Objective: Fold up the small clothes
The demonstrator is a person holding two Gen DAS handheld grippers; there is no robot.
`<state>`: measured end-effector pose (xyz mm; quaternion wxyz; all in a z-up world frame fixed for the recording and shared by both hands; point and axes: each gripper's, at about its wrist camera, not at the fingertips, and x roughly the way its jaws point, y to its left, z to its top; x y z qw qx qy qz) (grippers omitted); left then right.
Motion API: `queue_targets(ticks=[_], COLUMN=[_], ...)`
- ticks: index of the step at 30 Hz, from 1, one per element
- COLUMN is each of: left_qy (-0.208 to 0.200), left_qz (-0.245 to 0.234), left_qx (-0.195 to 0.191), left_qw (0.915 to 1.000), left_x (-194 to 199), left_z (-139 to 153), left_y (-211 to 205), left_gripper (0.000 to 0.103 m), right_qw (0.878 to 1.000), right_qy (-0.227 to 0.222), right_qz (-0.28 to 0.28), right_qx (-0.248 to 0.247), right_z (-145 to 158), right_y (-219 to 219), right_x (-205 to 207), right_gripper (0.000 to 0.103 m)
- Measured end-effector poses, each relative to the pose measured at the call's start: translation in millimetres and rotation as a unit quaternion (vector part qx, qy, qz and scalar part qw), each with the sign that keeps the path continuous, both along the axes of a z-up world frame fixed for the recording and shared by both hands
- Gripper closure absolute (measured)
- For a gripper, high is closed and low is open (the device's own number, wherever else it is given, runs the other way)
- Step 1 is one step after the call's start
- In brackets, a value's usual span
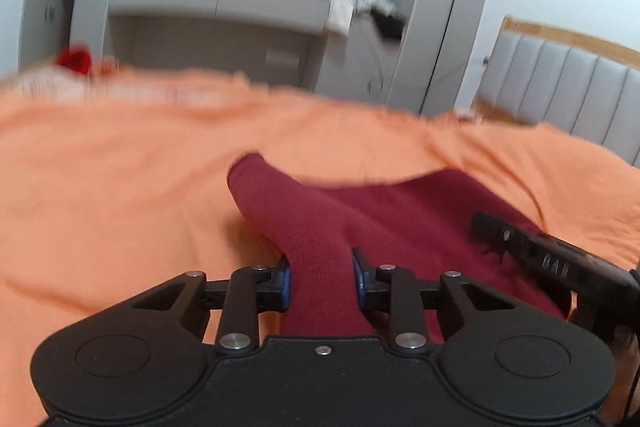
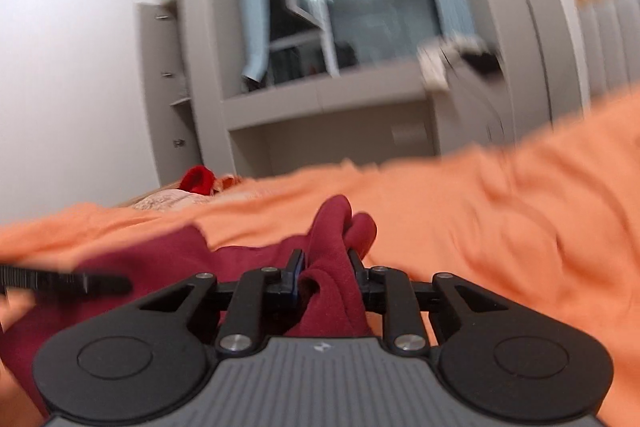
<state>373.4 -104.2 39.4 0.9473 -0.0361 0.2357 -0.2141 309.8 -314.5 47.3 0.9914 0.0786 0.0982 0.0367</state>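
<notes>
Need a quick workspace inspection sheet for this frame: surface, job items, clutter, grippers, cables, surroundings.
Surface: orange bedsheet, wrinkled, covers the bed.
Job's things: dark red garment lying on the sheet, one bunched part in each gripper.
Clutter: bright red item and a pale patterned cloth at the far edge of the bed; too blurred to identify.
Grippers: left gripper closed on a fold of the garment; right gripper closed on a bunched fold. Each shows at the edge of the other's view.
Cables: nothing seen.
Surroundings: grey built-in cabinets, dark window reflecting a ceiling light, padded headboard, white walls. Both views motion-blurred.
</notes>
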Motion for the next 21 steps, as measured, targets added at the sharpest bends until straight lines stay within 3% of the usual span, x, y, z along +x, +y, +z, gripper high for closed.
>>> queue_targets(ticks=[3,5,7,11,15,18,21], left_qy=[-0.063,-0.070,-0.047,0.038,0.047,0.049,0.063], left_qz=[0.014,0.021,0.027,0.048,0.057,0.071,0.075], left_qx=[0.030,0.045,0.050,0.065,0.051,0.048,0.025], left_qw=[0.9974,0.9964,0.9973,0.9960,0.9959,0.9951,0.9948], left_x=[-12.6,-13.0,-6.7,13.3,11.3,9.4,5.9], left_z=[10.7,11.2,5.1,-18.3,-22.1,-22.7,-22.2], left_y=[1.6,3.0,5.9,9.9,18.0,19.7,24.7], left_gripper=[0.074,0.074,0.074,0.071,0.065,0.052,0.034], right_qw=[0.998,0.996,0.995,0.996,0.996,0.997,0.997], right_qy=[-0.031,-0.034,-0.021,0.039,0.064,0.067,0.065], right_qz=[0.005,0.006,0.005,-0.002,-0.009,-0.014,-0.018], right_qx=[-0.058,-0.088,-0.099,-0.082,-0.056,-0.040,-0.025], right_z=[4.7,4.8,1.7,-8.0,-11.0,-12.5,-11.7], right_y=[23.9,35.9,41.5,36.7,29.6,23.2,15.2], right_x=[-3.7,0.8,8.7,30.0,33.8,31.0,27.7], right_gripper=[0.080,0.080,0.080,0.078,0.067,0.060,0.044])
